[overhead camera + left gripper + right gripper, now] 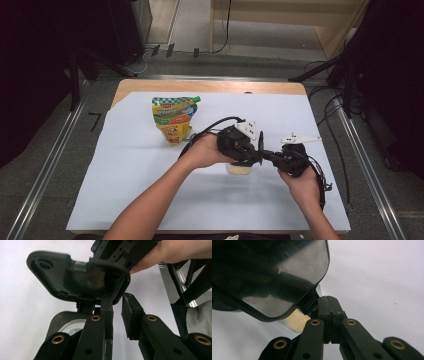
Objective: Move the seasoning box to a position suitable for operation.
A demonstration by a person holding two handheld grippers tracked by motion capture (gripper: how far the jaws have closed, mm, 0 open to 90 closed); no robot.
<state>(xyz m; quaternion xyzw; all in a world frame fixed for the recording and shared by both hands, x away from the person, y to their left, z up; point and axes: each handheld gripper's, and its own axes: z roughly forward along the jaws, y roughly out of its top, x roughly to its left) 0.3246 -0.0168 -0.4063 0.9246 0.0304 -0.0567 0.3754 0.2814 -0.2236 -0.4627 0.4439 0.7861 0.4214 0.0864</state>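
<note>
Right gripper (327,305) jaws pressed together on the tab of a dark hinged lid (287,277), lid raised over a clear container (239,169) of pale food. Left gripper (117,315) jaws slightly apart beside the lid edge. Colourful pouch (174,118) lies beyond-left of container.

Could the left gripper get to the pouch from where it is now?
Probably yes: bare sheet lies between the left gripper and the pouch. But it is at the container, whose lid the right gripper pinches.
</note>
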